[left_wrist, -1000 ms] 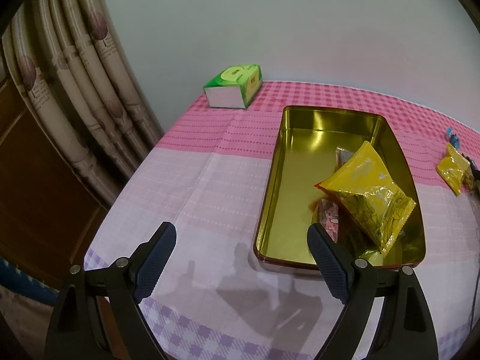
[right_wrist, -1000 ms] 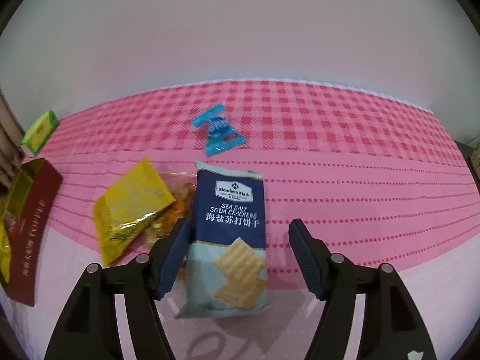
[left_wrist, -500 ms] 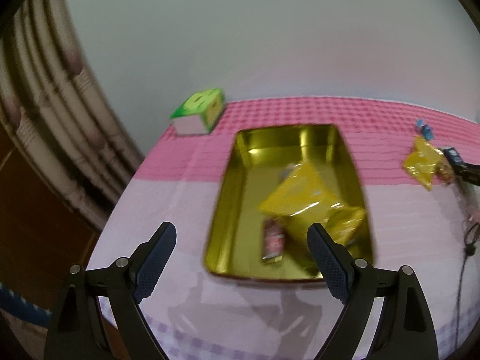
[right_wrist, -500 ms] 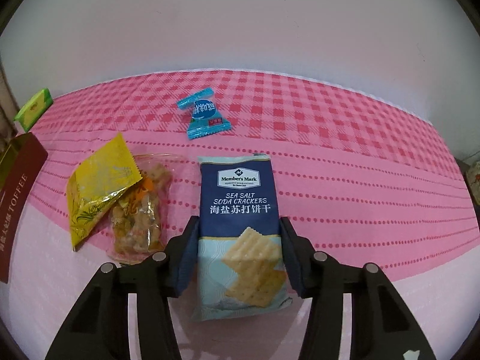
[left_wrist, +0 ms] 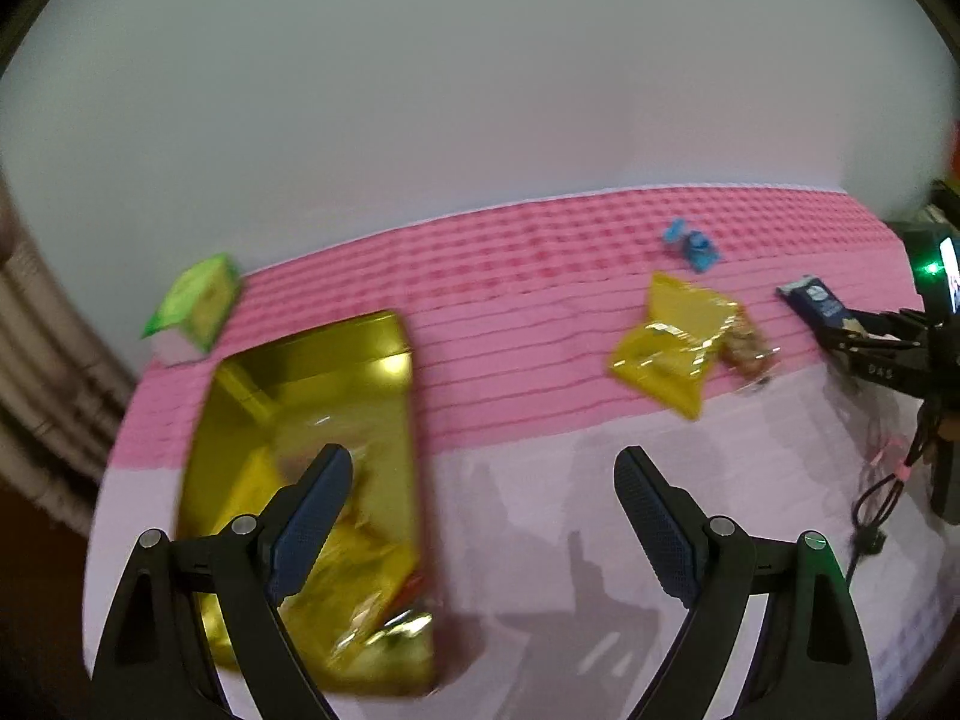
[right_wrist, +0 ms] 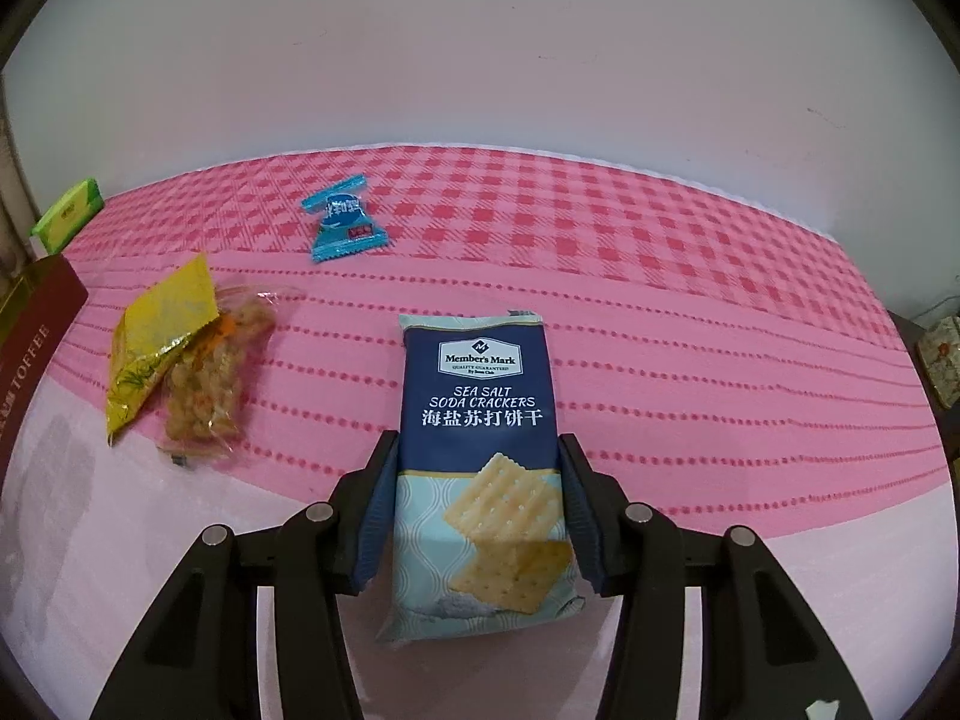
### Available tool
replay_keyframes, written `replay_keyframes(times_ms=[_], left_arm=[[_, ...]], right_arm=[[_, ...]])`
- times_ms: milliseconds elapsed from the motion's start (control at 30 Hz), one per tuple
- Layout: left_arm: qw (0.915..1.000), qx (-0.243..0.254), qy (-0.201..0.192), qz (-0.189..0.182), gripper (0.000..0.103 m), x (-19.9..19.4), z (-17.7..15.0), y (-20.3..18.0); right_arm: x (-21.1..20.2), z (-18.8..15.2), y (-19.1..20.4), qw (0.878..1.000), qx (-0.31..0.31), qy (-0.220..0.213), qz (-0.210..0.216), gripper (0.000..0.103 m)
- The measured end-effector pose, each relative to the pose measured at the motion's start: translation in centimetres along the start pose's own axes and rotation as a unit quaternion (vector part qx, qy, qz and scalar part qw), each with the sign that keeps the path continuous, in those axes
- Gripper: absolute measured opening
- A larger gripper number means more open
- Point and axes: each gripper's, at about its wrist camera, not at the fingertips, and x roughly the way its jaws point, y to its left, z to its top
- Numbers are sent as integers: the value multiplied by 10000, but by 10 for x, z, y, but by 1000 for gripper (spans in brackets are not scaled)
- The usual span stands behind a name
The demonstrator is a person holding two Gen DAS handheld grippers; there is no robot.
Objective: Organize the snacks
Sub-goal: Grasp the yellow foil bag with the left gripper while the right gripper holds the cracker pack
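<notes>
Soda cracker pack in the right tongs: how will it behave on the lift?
The soda cracker pack is a soft film pouch, so the far end probably droops. It looks light for its size. The right tongs pinch its long edges, and the glossy film may slip; squeezing harder risks cracking the crackers.

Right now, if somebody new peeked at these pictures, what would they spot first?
Probably the dark blue soda cracker packet, lying on the pink checked tablecloth with the right tongs squeezed against both its sides. Next, the shiny gold metal tin at the table's left end, with yellow wrappers inside, seen past the open left tongs. Between them lies a crinkly yellow foil snack bag.
</notes>
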Motion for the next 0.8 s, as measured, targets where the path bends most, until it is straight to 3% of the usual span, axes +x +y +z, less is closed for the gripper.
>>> replay_keyframes(times_ms=[400,800], left_arm=[[9963,228,347,-754,89,65,31,-44],[9914,611,459,-1067,89,98,41,-71]], right_arm=[[-1,-2,-5,10000,39,-19,43,47],[0,-2,-4,10000,65,-18,55,48]])
